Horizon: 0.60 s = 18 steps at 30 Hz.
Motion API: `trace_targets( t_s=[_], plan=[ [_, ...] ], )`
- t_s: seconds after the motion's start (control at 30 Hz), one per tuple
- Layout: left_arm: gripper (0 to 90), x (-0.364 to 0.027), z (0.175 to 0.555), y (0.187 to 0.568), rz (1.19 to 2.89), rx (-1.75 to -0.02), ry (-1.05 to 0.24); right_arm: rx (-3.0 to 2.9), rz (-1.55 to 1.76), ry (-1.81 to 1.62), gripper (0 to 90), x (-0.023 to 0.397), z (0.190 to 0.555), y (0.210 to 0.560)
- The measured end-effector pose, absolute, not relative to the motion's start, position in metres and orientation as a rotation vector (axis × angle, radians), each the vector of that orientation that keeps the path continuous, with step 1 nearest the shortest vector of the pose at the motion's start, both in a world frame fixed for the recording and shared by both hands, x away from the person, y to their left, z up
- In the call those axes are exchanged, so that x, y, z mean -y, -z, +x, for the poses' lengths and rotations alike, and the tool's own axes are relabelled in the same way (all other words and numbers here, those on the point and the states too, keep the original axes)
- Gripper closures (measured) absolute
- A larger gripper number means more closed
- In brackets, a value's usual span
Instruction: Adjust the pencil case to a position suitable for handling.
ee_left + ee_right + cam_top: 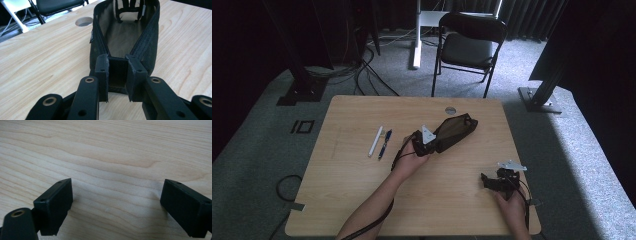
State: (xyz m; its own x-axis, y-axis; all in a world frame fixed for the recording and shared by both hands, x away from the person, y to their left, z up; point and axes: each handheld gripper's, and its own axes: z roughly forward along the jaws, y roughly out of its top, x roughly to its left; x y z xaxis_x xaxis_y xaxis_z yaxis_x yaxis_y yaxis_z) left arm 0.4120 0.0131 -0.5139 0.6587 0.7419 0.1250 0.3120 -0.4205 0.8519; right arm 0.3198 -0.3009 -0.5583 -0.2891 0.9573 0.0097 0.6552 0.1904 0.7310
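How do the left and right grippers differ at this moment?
The left gripper is shut on the end of the black mesh pouch; the right gripper is open with nothing between its jaws. The left sits mid-table, the right near the table's near edge. Both are black two-jaw tools.

The left gripper [435, 141] reaches far toward the middle, jaws clamped. The right gripper [486, 181] rests near right, jaws apparently wide apart.

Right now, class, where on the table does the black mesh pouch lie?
In the high view the black mesh pouch lies slantwise near the table's middle, right of the two pens, below the round hole; the left gripper pinches its near end.
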Motion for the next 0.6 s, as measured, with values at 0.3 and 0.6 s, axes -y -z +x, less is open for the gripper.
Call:
trace_targets(
  t_s=[0.3,0.6],
  plan=[
    [74.7,-0.022,0.395,0.516,2.0,-0.847,-0.637,-2.018,1.505,-0.886,10.6,0.301,0.32,0.558],
    [74.7,-0.031,0.373,0.516,1.991,-0.847,-0.657,-2.018,1.505,-0.886,10.6,0.301,0.32,0.558]
  ],
)
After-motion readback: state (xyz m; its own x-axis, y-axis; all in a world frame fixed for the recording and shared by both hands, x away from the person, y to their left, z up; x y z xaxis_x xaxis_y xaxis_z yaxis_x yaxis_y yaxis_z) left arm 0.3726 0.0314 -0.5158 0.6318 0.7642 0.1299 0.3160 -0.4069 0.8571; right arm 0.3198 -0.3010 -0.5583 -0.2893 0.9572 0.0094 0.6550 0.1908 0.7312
